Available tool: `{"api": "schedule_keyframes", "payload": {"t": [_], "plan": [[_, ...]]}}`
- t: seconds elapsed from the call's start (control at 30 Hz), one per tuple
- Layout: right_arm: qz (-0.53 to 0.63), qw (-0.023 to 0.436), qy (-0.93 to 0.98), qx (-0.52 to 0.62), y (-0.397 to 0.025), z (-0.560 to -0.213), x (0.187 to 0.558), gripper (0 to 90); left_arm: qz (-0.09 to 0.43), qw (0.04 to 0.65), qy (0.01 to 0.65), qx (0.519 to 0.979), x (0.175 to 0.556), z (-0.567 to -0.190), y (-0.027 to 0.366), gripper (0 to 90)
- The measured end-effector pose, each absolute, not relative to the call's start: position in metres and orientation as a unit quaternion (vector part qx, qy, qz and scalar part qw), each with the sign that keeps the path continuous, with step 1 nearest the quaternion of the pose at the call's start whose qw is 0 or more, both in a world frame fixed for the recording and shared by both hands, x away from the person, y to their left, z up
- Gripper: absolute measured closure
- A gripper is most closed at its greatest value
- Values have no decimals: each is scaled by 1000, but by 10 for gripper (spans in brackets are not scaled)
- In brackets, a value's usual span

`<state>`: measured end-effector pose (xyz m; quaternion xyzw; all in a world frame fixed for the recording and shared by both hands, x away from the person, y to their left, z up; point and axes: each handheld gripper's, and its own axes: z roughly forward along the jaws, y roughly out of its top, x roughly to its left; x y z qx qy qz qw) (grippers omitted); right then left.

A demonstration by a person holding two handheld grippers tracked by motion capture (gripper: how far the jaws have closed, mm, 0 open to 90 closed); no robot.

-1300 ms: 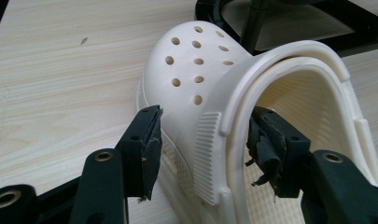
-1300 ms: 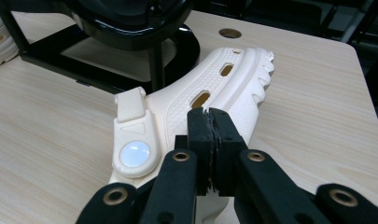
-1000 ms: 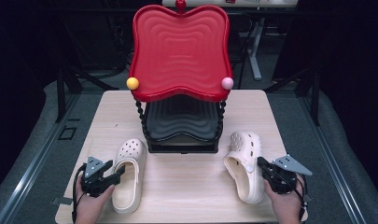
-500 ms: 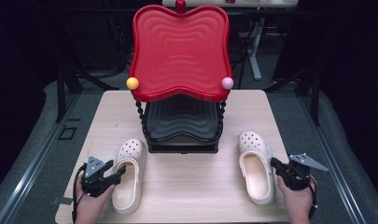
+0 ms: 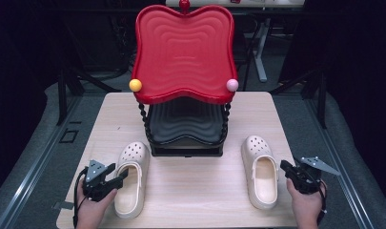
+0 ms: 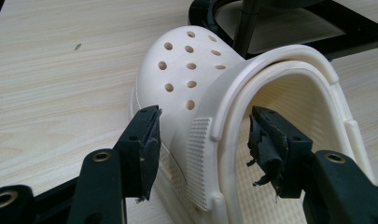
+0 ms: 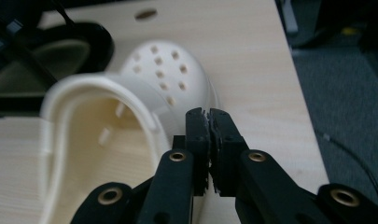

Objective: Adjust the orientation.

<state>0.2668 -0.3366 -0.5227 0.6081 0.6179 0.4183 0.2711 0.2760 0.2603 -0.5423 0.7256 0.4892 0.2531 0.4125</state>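
Note:
Two cream clogs lie on the wooden table (image 5: 190,191), toes pointing away from me. My left gripper (image 5: 120,175) is at the left clog (image 5: 131,177); its jaws stand open astride the clog's side wall (image 6: 210,135), one jaw outside and one inside the opening, and my left gripper (image 6: 203,149) is not pressing on the wall. The right clog (image 5: 260,171) rests flat. Just to its right, my right gripper (image 5: 285,168) is shut and holds nothing. In the right gripper view, my right gripper (image 7: 209,140) sits beside the right clog (image 7: 163,84).
A two-level rack stands at the table's middle back: a red wavy tray (image 5: 183,52) on top with an orange knob (image 5: 135,85) and a pink knob (image 5: 232,85), and a black tray (image 5: 186,125) below. Dark floor and chair legs surround the table.
The right clog shifted right and now lies flat. My right gripper let go of it and drew back to the right. The left gripper and left clog stayed put.

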Motion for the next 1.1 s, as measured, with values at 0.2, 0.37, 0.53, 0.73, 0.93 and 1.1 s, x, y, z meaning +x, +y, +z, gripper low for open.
{"api": "schedule_keyframes", "payload": {"t": [0.2,0.37,0.53,0.73,0.93,1.1], "plan": [[428,290,633,576,-322,-514,261,860,252,411,487,728,276,-542,260,439],[415,285,641,579,-320,-518,265,864,252,412,489,726,276,-542,260,439],[417,282,637,584,-322,-519,266,828,252,414,489,725,276,-542,260,439],[400,306,654,565,-316,-517,263,683,251,412,488,727,276,-542,260,439],[347,339,686,542,-304,-524,266,660,251,413,488,727,276,-542,260,439],[321,349,699,535,-297,-528,268,694,251,412,487,728,276,-541,260,439]]}}
